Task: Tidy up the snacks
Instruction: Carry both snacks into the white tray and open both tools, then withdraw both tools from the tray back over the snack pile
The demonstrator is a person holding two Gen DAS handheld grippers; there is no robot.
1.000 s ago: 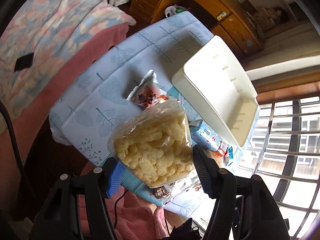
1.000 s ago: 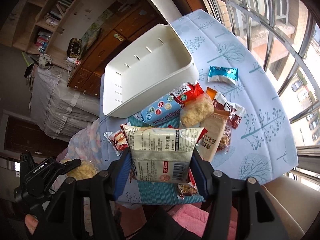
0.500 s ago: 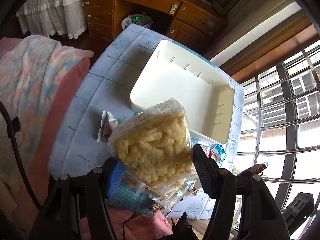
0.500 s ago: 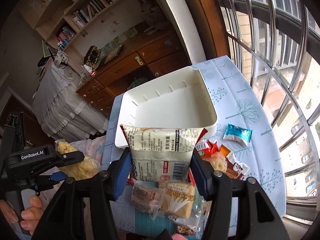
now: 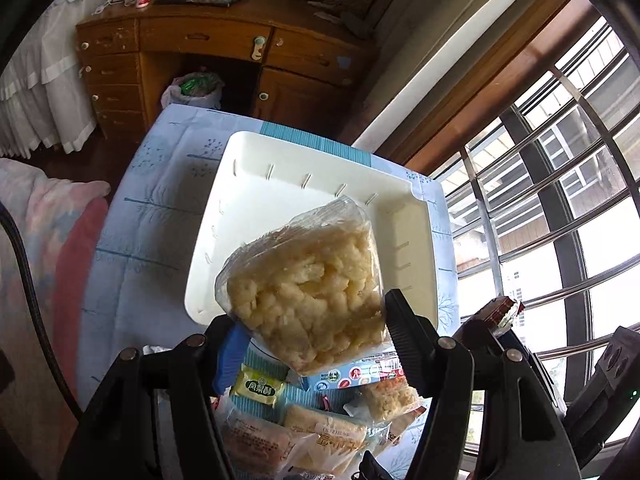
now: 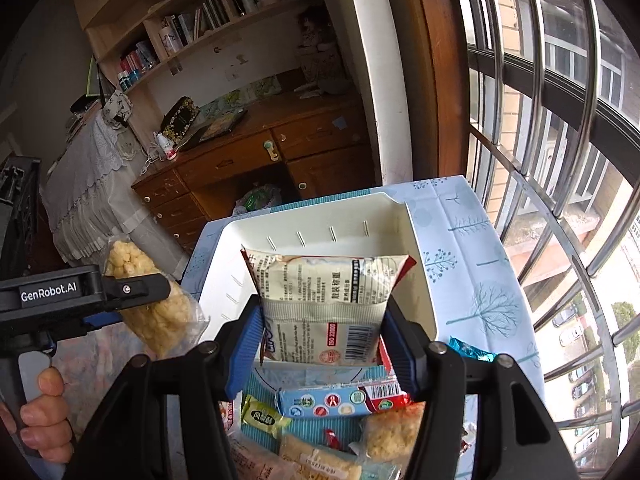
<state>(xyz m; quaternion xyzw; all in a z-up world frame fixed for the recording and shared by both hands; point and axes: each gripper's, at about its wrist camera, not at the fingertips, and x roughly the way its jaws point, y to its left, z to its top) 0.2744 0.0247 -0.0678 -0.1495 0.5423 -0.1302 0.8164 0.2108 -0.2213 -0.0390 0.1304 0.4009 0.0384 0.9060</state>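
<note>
My left gripper (image 5: 312, 344) is shut on a clear bag of yellow puffed snacks (image 5: 304, 292), held above the near edge of the white tray (image 5: 248, 200). The same bag (image 6: 152, 304) shows at the left of the right wrist view, in the left gripper (image 6: 132, 300) held by a hand (image 6: 44, 416). My right gripper (image 6: 322, 344) is shut on a white snack packet with a barcode (image 6: 324, 304), held over the near part of the white tray (image 6: 416, 248). The tray's visible inside is bare.
Loose snacks lie near the tray's front edge: a green-labelled cake (image 6: 262, 416), a blue packet (image 6: 328, 400), a puffed cake (image 6: 390, 434), a teal wrapper (image 6: 466, 350). The table has a pale blue tree-print cloth (image 6: 480, 280). A wooden desk (image 5: 224, 52) and barred window (image 6: 560, 120) stand beyond.
Both grippers, still gripping their bags, have swung toward the tray. The tray now sits straight ahead and under both bags; before, it lay off to the side.
</note>
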